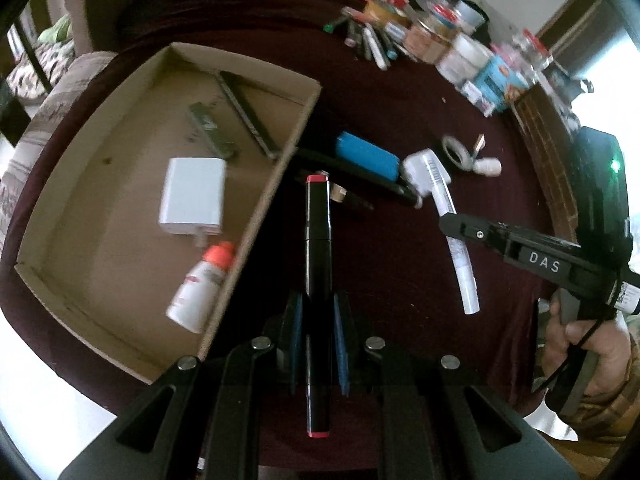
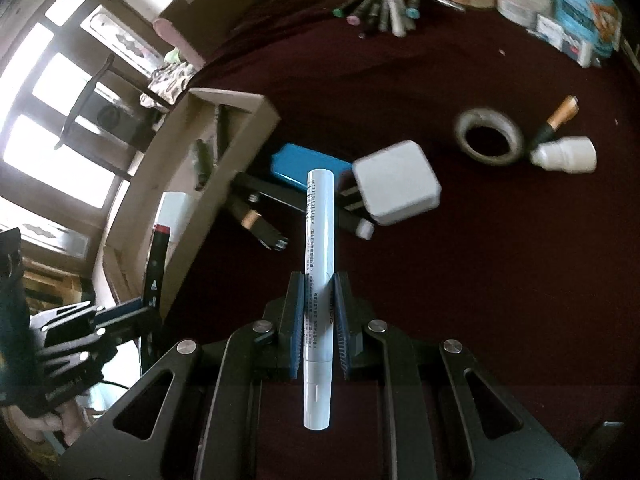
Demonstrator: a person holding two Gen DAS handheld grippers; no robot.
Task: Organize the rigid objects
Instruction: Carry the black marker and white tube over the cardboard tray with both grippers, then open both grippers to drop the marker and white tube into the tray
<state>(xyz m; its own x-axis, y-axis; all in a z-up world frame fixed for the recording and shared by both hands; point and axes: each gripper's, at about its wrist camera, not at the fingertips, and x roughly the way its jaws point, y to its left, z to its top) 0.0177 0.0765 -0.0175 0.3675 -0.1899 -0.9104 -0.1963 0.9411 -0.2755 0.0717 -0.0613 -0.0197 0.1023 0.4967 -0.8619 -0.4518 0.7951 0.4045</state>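
My left gripper [image 1: 319, 300] is shut on a black marker with red ends [image 1: 318, 240], held above the maroon table just right of the cardboard box [image 1: 264, 196]. My right gripper [image 2: 320, 284] is shut on a white pen [image 2: 319, 240], held above the table; it also shows in the left wrist view [image 1: 460, 256]. The box holds a white charger [image 1: 192, 196], a white bottle with an orange cap [image 1: 200, 288], a black pen [image 1: 248, 116] and a dark green stick [image 1: 210, 130]. The left gripper and its marker show in the right wrist view [image 2: 154, 276].
On the table lie a blue case [image 2: 308, 164], a white plug adapter [image 2: 396, 188], a tape roll [image 2: 488, 136], a small white bottle [image 2: 568, 154], a bronze-capped tube [image 2: 556, 120] and black items [image 2: 260, 228]. Markers [image 2: 384, 8], jars and boxes [image 1: 460, 52] crowd the far edge.
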